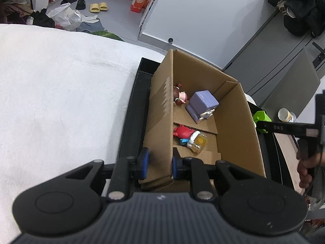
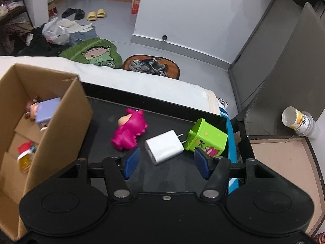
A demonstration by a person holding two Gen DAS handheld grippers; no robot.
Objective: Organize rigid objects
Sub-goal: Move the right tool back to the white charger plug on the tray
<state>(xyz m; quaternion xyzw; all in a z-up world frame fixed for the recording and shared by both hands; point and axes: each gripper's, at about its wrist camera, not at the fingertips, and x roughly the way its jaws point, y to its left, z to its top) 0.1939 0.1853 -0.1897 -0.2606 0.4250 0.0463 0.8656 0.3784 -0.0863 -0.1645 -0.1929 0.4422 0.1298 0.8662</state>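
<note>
While left hand-held gripper (image 1: 158,163) clamps cardboard box (image 1: 233,122) wall, right hand-held gripper (image 2: 166,163) wide open, empty, above white charger (image 2: 164,146)

The box (image 1: 233,122) is matt brown corrugated cardboard, standing on a smooth, faintly glossy black tray (image 2: 172,174) over a rough white terry cloth (image 1: 61,91). At the tray's 12 o'clock the pink figure (image 2: 130,131), the white charger (image 2: 163,146) with metal prongs and the green bin (image 2: 207,139) are smooth shiny plastic.

One cardboard box (image 2: 61,122) is seen, holding perhaps five small toys; one pink figure (image 2: 130,130), one white charger (image 2: 164,146) and one green cube (image 2: 207,138) are counted outside.
</note>
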